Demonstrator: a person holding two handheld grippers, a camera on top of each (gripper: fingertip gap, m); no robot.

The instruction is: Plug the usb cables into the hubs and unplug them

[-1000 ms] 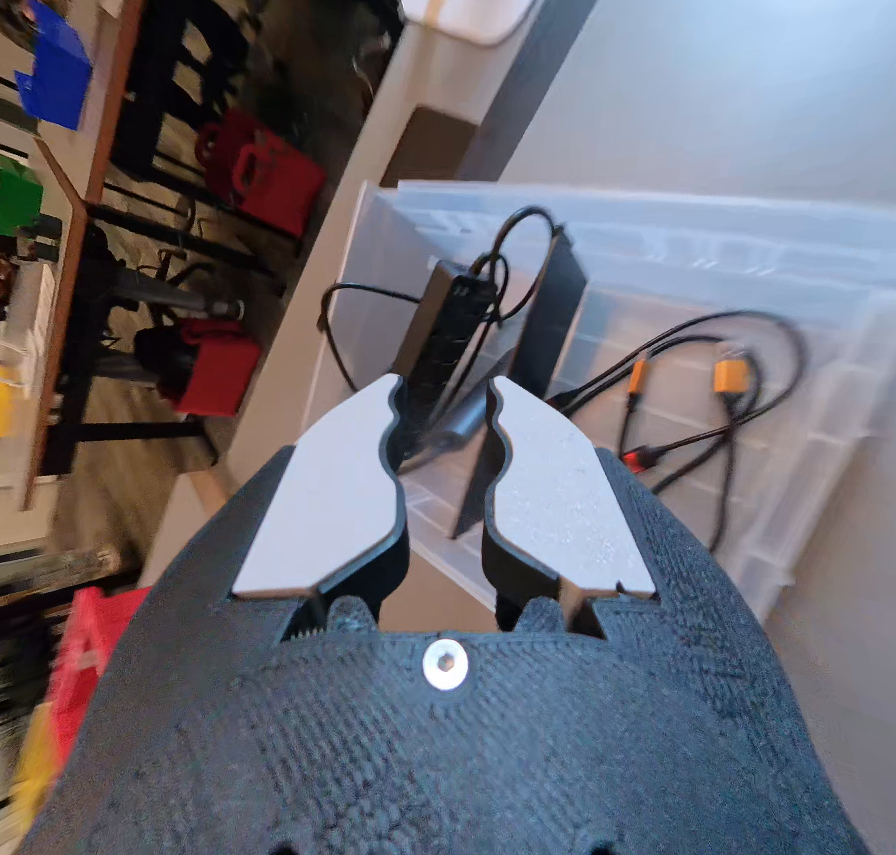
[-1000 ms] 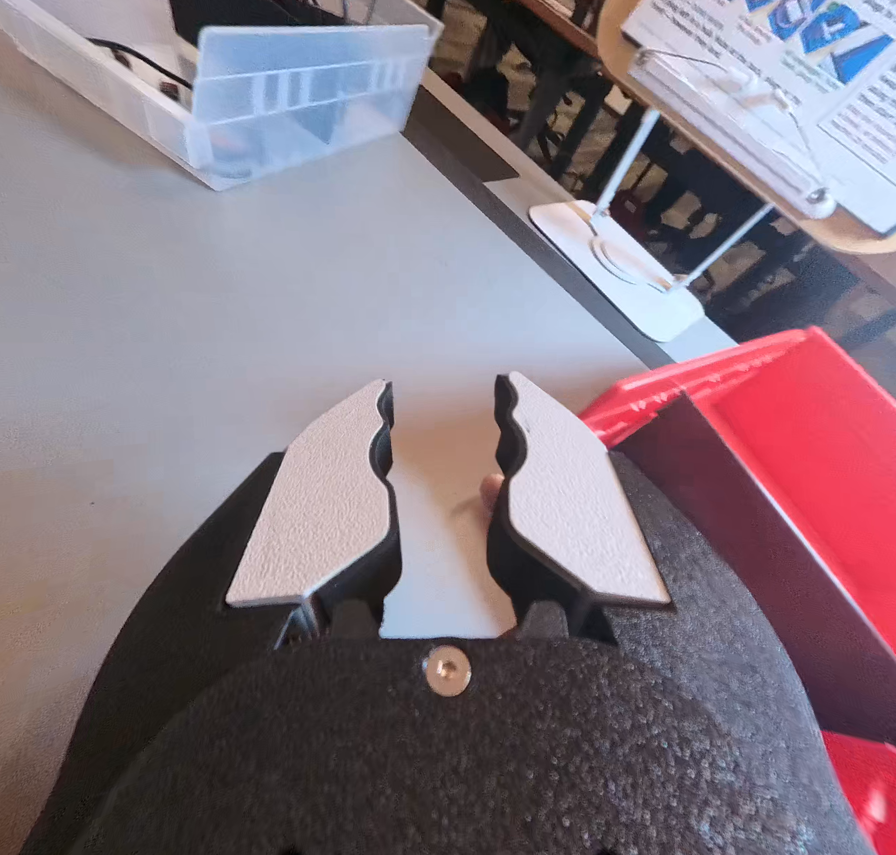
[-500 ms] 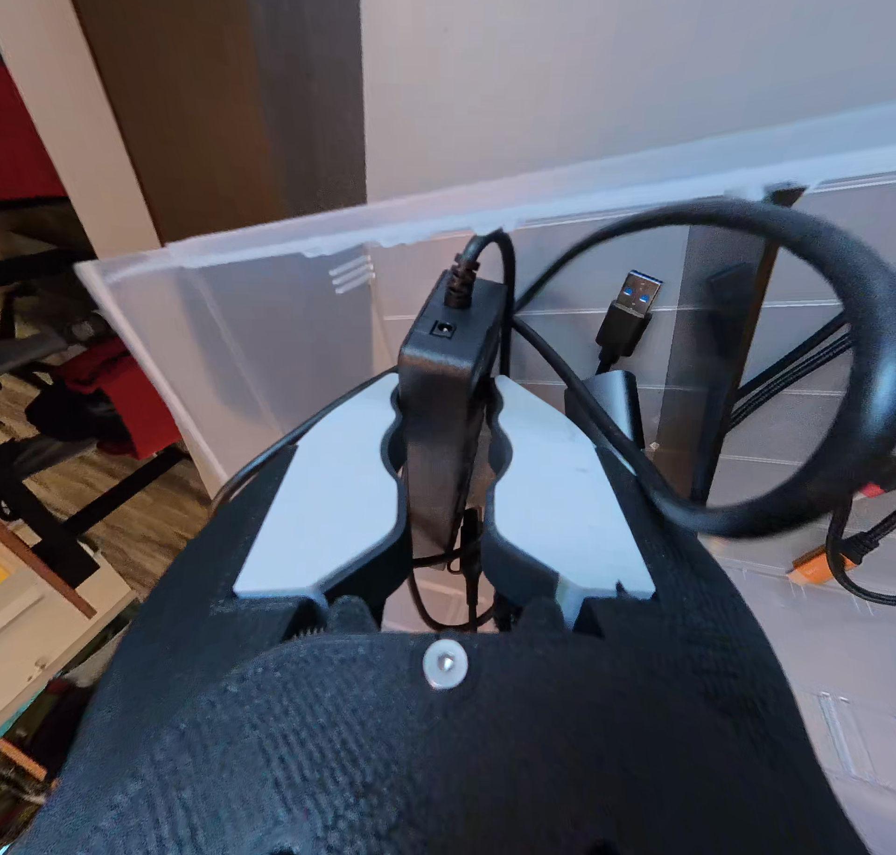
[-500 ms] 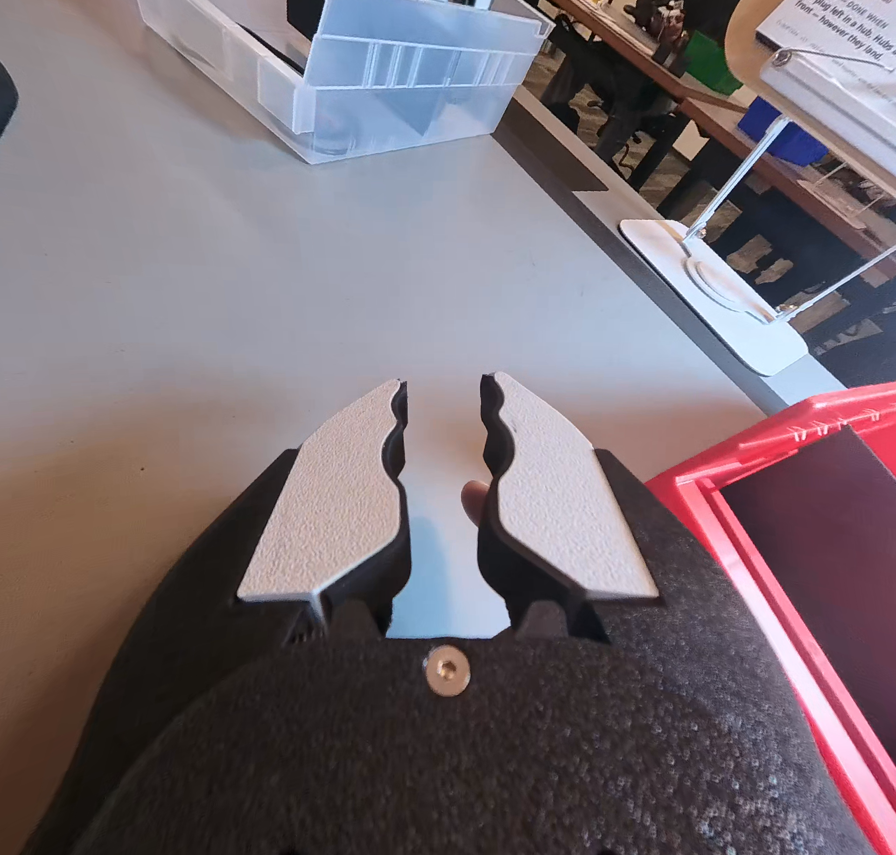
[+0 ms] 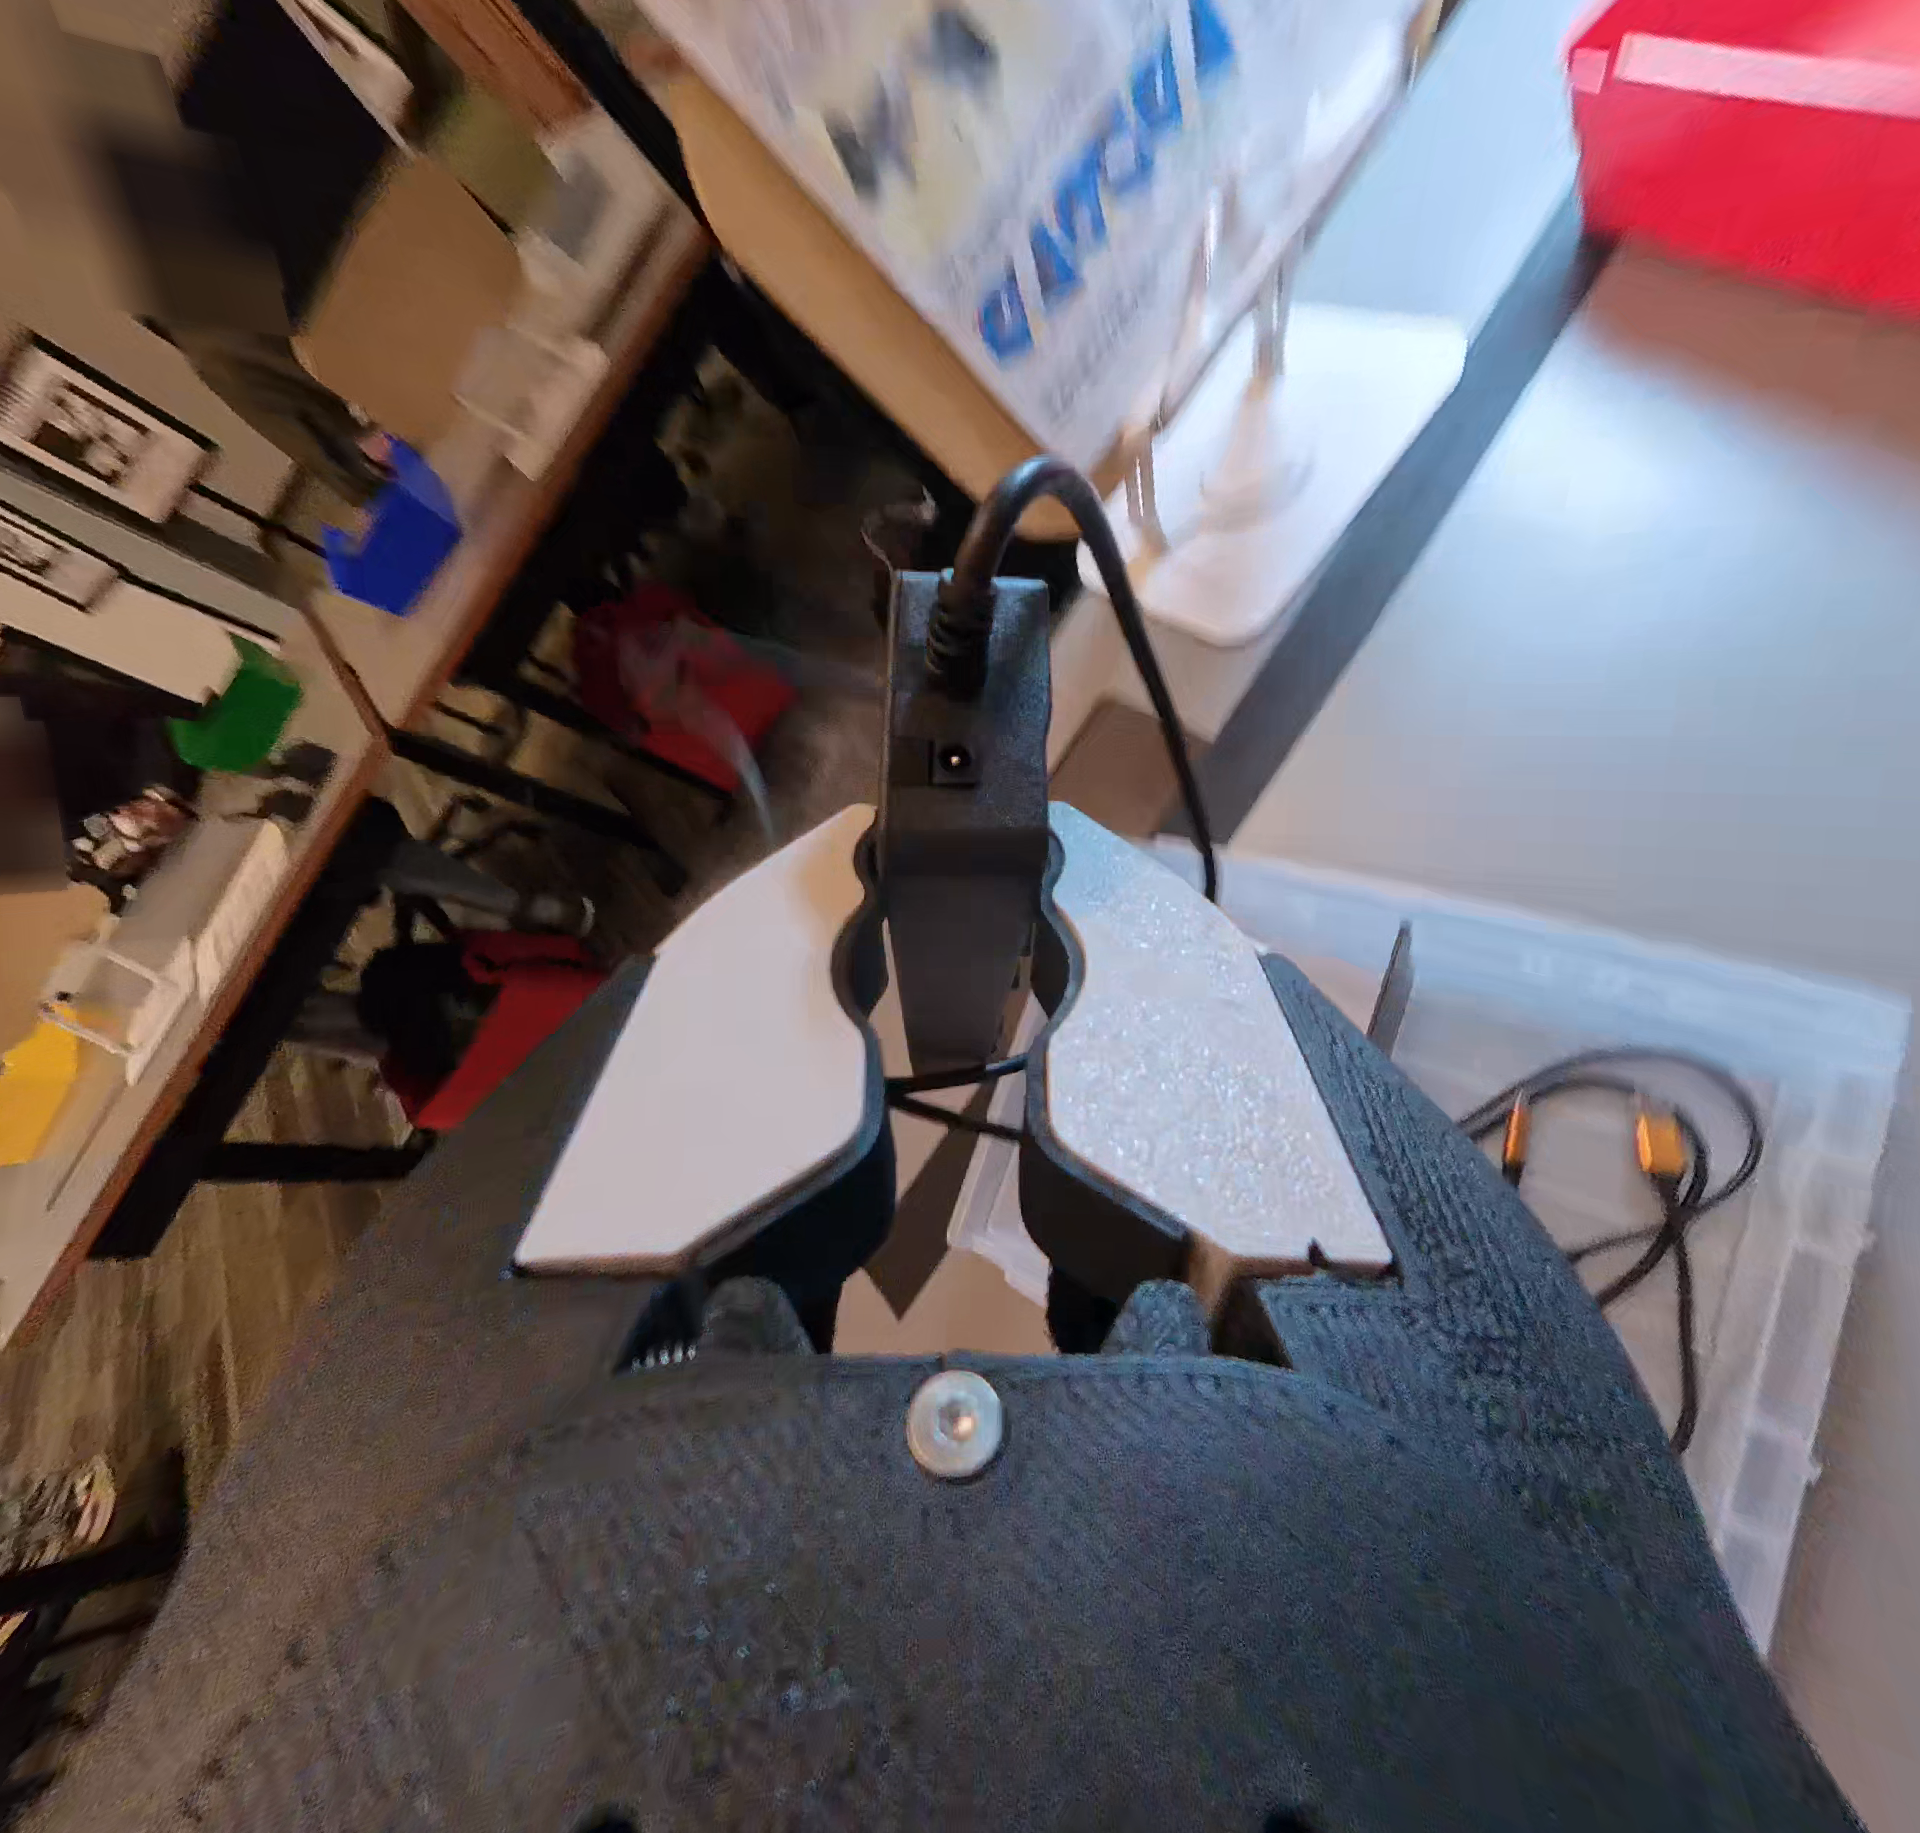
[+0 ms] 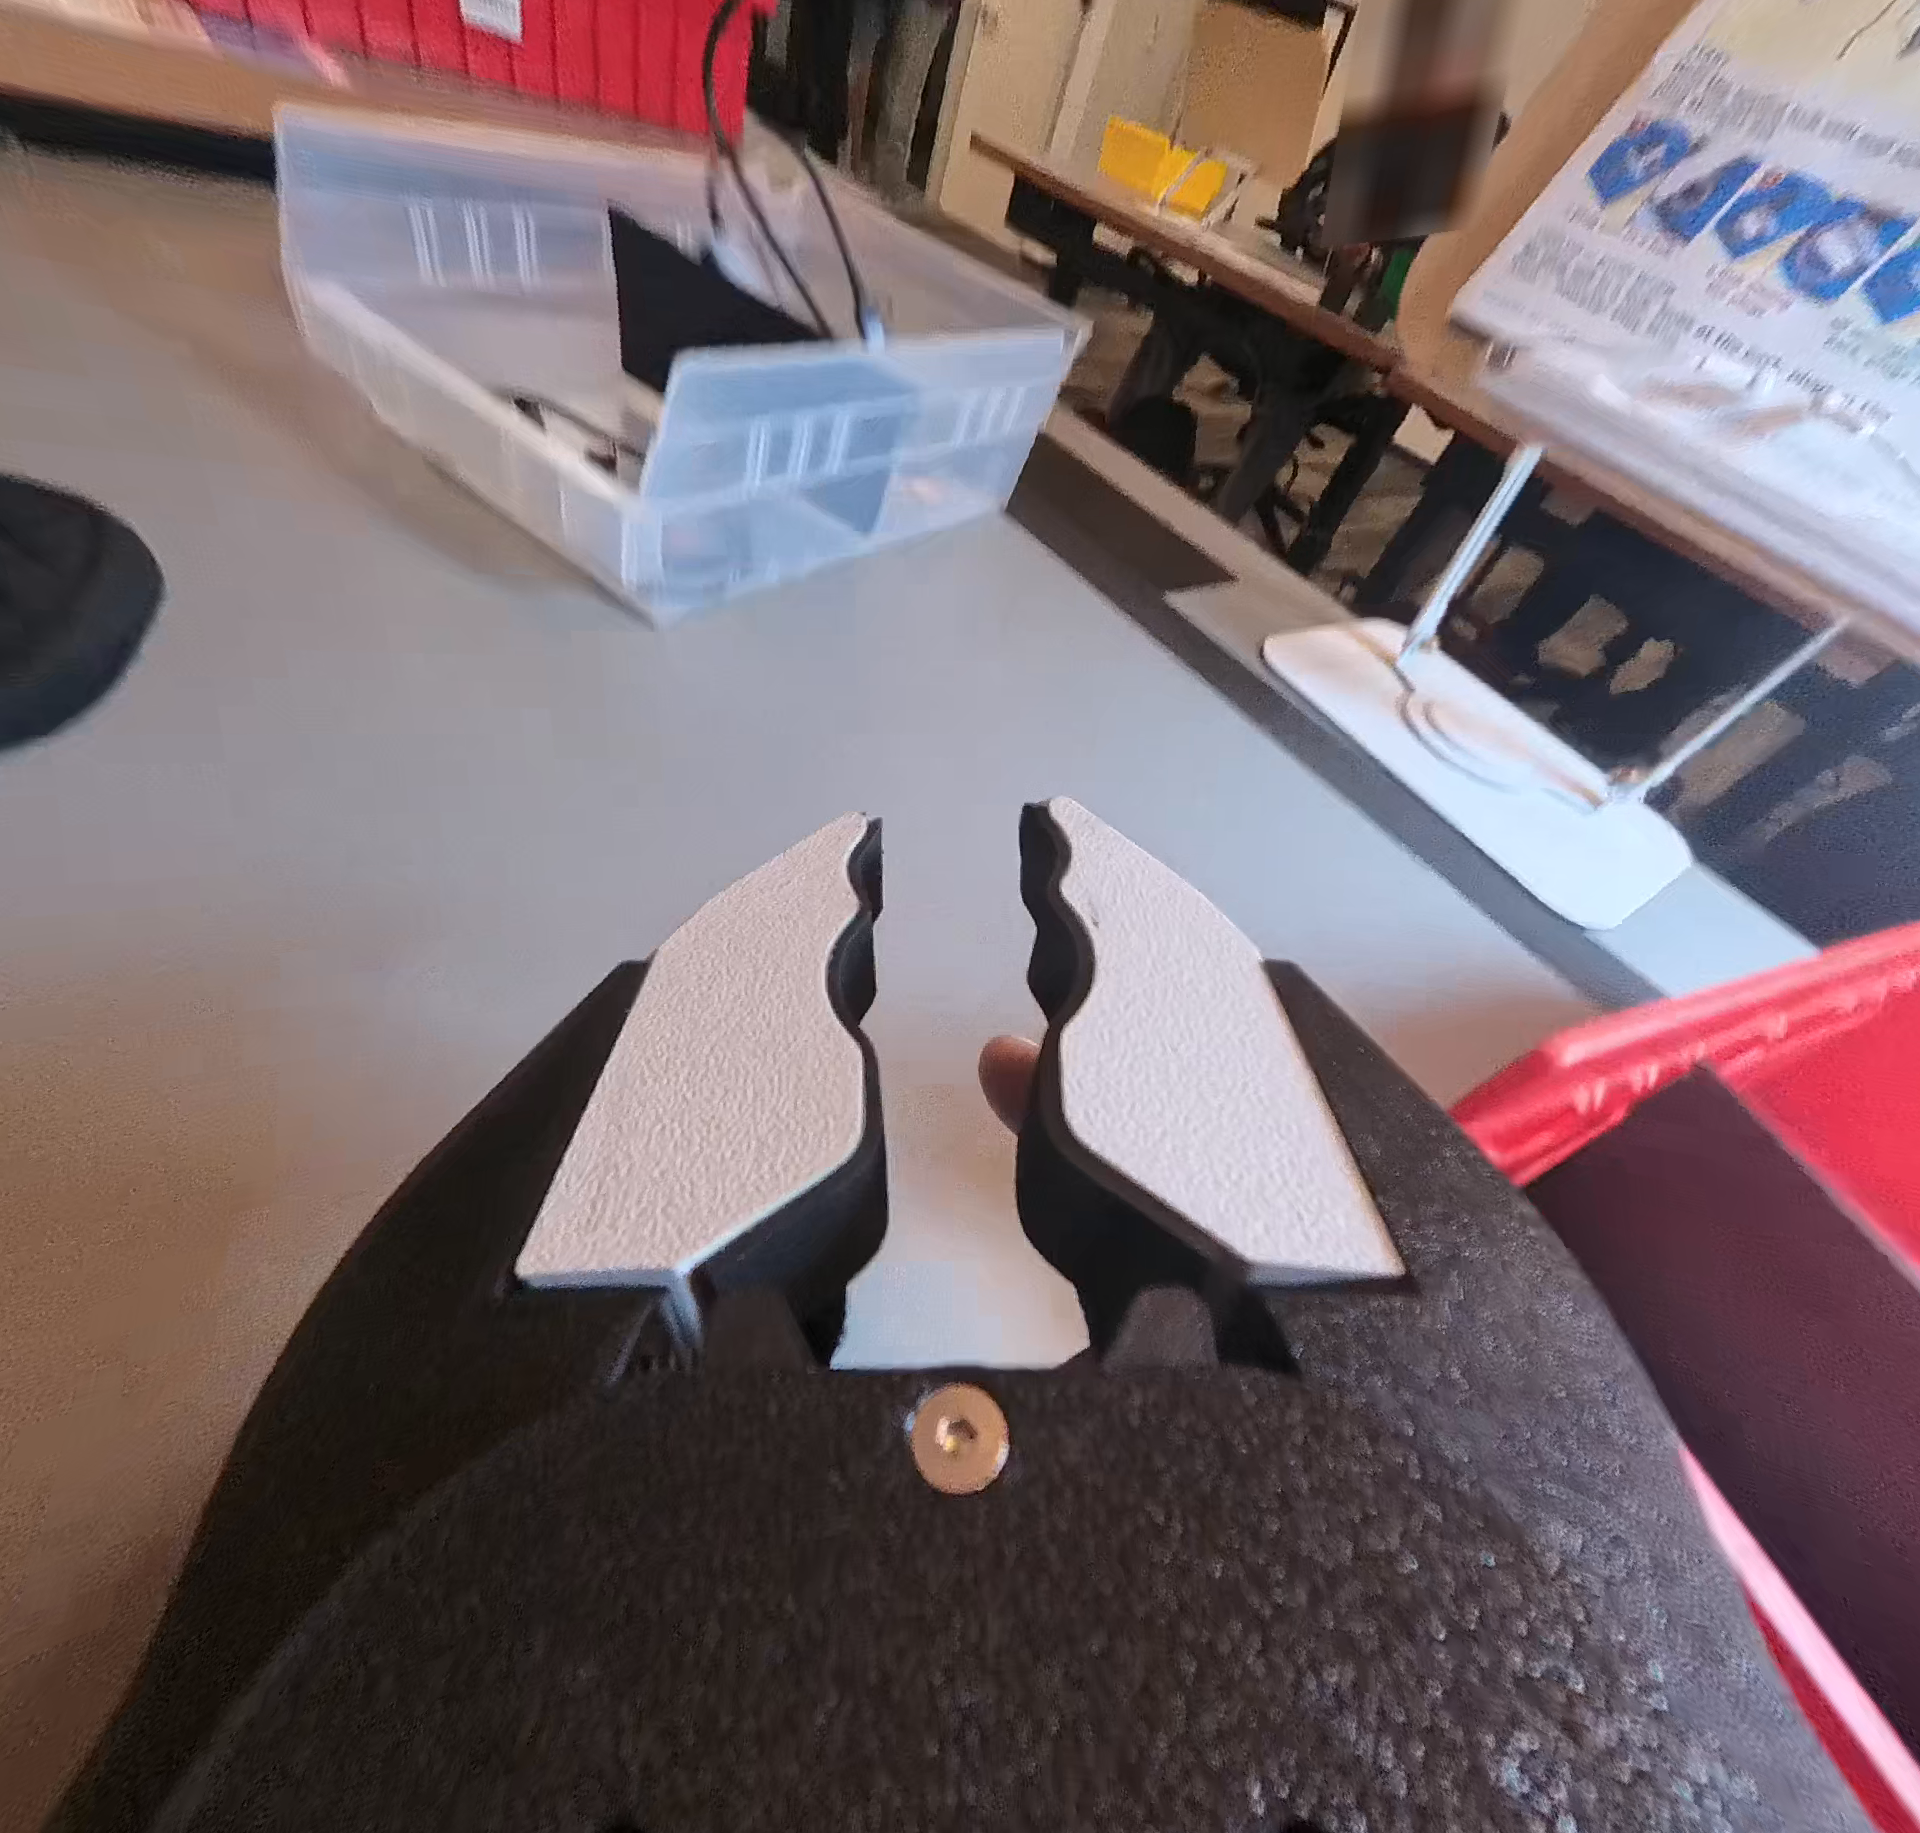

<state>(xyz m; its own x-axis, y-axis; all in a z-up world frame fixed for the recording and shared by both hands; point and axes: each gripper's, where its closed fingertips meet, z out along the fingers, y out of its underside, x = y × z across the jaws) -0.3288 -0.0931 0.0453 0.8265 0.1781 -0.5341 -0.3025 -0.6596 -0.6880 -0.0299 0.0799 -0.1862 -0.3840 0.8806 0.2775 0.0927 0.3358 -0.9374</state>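
Left gripper [image 5: 961, 848] had its jaws clamped on the black USB hub [image 5: 961, 744], gripping the hub's narrow sides near one end. Hub stood end-up between the fingers [image 5: 1174, 1066], lifted clear above the clear plastic bin [image 5: 1818, 1139]. A round socket showed on the hub's facing end, and a thick black cable [image 5: 1132, 640] came out of the top, arched over and dropped down toward the bin on the right. Thin black cords crossed behind the jaws, under the hub.

In the bin, loose USB cables [image 5: 1662, 1170] with orange connectors lay coiled on the bottom, well apart from the hub. A dark divider [image 5: 1392, 983] stood upright inside the bin. Bin sat on the grey surface [image 5: 1662, 588]. Red bin [image 5: 1756, 90] at the far corner of the surface, blurred. Background heavily motion-blurred: a printed sheet on a white stand, wooden tables, blue and green boxes.

Right gripper [image 6: 951, 848] held nothing; jaws parted by a narrow gap, hovering over the bare grey surface [image 6: 520, 848]. A fingertip [image 6: 1008, 1077] showed under the right finger. Clear bin [image 6: 831, 464] sat farther off ahead, with black cords [image 6: 769, 225] rising out of it and up out of frame. Red bin [image 6: 1714, 1045] just to the right of the gripper. White stand base [image 6: 1475, 734] near the surface's edge. Dark rounded shape at the left edge, cannot tell what.
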